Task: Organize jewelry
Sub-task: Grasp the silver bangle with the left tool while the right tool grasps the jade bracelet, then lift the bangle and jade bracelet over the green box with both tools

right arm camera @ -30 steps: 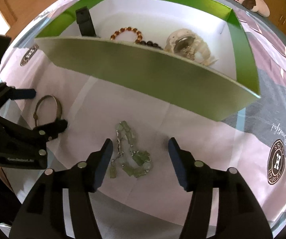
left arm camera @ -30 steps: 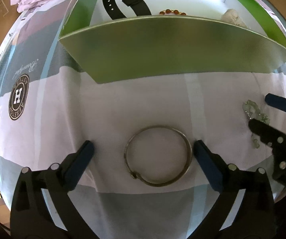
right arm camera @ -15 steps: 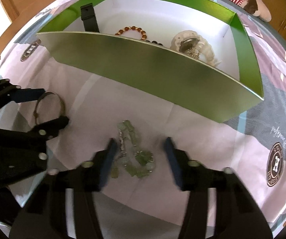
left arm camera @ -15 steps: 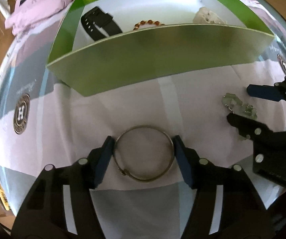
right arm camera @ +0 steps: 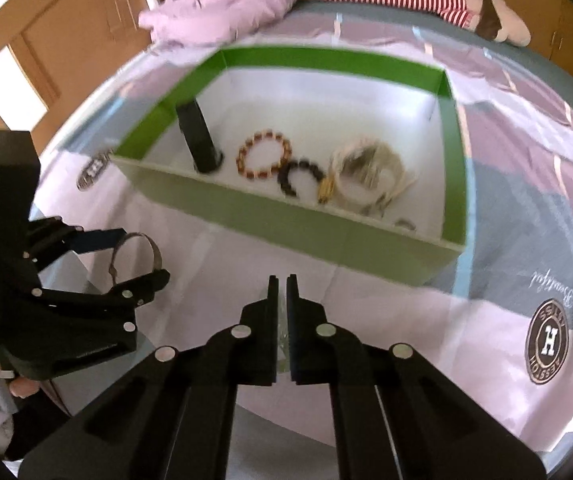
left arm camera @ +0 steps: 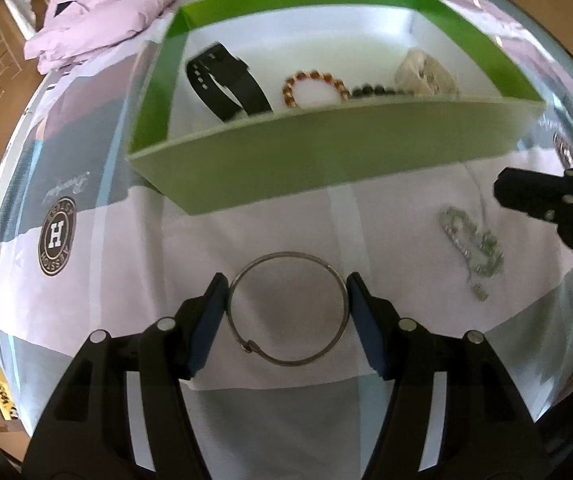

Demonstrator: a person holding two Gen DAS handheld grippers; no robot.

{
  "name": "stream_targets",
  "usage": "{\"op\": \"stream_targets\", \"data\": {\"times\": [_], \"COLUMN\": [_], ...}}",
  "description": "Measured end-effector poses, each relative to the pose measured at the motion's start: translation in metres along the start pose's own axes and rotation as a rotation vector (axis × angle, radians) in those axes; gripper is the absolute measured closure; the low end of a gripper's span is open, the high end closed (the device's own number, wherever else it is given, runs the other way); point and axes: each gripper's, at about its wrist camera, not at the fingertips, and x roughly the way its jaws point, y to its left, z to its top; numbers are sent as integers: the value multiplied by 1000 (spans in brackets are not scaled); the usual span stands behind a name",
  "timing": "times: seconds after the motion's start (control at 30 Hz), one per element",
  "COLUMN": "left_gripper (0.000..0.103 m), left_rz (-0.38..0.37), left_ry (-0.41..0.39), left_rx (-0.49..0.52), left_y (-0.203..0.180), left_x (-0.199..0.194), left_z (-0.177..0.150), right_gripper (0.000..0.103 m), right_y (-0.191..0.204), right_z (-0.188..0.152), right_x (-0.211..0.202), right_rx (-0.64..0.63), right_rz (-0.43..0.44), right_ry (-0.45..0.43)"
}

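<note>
My left gripper fingers pinch the bangle mid-frame, the right gripper pinches the green bracelet; thin metal may slip before the green box.

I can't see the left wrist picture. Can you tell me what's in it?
The left tool pinches a thin metal bangle between its two blue pads, over a pink and grey bedsheet. Behind it sits an open green box holding a black watch strap and beaded bracelets; a pale green bracelet lies to the right.
</note>
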Motion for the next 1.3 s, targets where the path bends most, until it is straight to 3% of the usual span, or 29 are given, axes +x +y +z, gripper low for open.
{"op": "stream_targets", "data": {"times": [0.1,0.2,0.27,0.33,0.4,0.6,0.67,0.73,1.3], "left_gripper": [41,41,41,41,41,41,41,41,41], "left_rz": [-11,-20,-17,-15,-16,-15,-14,-11,-19], "left_ry": [-22,-23,-17,-7,-2,1,3,5,-43], "left_rx": [-21,-29,-24,-17,-13,-4,-3,-4,-17], "left_y": [5,7,3,1,0,0,0,0,0], "left_x": [-7,-8,-7,-4,-2,1,2,3,-11], "left_z": [4,6,4,3,1,2,1,1,6], "right_gripper": [99,99,90,60,58,59,83,92,96], "right_y": [-7,-9,-5,0,6,14,17,16,-2], "right_z": [3,1,-4,-8,-12,-21,-21,-20,-4], "right_x": [-6,2,12,21,30,49,48,47,2], "right_rx": [18,25,19,2,-21,-64,-74,-64,1], "right_rz": [2,5,-6,-22,-38,-69,-58,-34,-39], "right_ry": [-17,28,75,107,120,160,161,169,37]}}
